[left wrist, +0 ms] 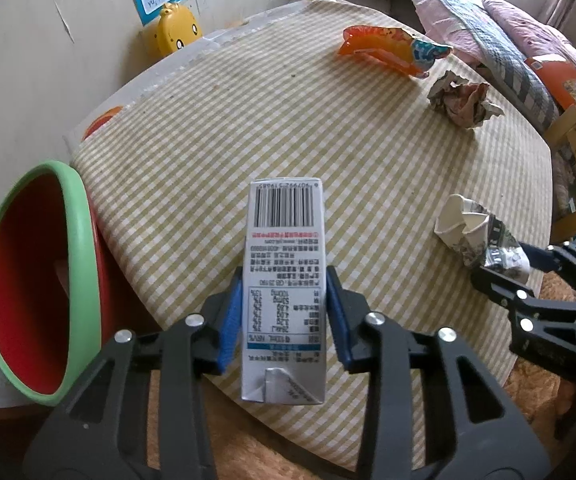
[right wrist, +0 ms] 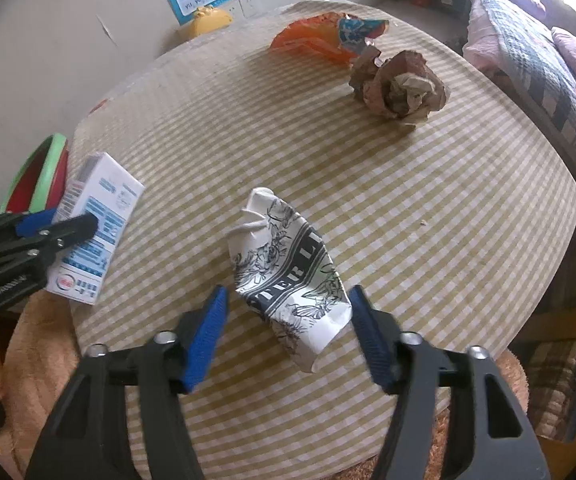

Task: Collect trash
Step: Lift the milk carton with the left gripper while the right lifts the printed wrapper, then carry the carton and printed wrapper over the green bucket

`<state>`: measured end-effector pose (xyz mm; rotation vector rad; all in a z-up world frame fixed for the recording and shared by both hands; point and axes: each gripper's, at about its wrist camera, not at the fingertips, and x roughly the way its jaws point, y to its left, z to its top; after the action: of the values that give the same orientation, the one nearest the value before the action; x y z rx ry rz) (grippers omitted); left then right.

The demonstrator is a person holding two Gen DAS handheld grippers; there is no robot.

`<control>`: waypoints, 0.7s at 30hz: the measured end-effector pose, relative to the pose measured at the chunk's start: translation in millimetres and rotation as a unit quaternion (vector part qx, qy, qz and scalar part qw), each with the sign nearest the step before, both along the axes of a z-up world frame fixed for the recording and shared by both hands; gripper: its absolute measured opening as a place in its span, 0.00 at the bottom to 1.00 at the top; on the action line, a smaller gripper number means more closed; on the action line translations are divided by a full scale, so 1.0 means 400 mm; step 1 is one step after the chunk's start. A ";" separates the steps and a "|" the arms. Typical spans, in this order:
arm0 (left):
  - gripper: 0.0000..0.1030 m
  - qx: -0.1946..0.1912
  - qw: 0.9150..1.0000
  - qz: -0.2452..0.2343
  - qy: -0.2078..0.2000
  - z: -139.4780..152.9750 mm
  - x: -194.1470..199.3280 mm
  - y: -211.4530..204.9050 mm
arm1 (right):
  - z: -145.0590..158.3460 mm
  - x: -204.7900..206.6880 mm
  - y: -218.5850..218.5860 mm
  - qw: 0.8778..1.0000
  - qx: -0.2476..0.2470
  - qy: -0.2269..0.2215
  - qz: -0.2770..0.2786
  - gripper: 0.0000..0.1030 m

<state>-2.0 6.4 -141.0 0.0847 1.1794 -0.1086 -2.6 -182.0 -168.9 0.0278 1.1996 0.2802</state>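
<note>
A: Where's the trash?

B: A white milk carton (left wrist: 283,280) lies on the checked tablecloth (left wrist: 248,128) near its front edge, barcode end pointing to 12 o'clock. The left gripper (left wrist: 284,312) straddles its lower half, 1 blue pad on each side, the pads at or just off its long sides. I cannot tell whether they press.

A: And the other hand?

B: At 3 o'clock from the carton sits a crushed paper cup (right wrist: 288,272) with black print. The right gripper (right wrist: 286,328) has its jaws apart around the cup's near end; the right pad is close against the cup, the left pad stands clear of it.

A: What else is there?

B: A ball of crumpled paper (right wrist: 401,86) at 1 o'clock from the cup, well apart, and an orange snack bag (right wrist: 319,40) just beyond it. At 9 o'clock from the carton, off the table's edge, is a red bin with a green rim (left wrist: 76,216).
</note>
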 end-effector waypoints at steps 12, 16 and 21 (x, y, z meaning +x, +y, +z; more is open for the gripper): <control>0.36 -0.018 0.998 0.015 -0.054 0.084 -0.009 0.027 | 0.096 -0.005 -0.027 0.996 0.072 -0.034 -0.031 0.50; 0.36 -0.020 0.996 0.017 -0.080 0.129 -0.016 0.036 | 0.146 -0.009 -0.011 0.995 0.086 -0.053 -0.027 0.50; 0.36 -0.021 0.994 0.030 -0.105 0.170 -0.027 0.074 | 0.199 -0.008 0.029 0.993 0.097 -0.068 -0.013 0.50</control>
<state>-12.7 35.9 -73.0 0.0236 0.9678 -0.0694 -5.7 -170.3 -89.3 0.1916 1.0336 0.3702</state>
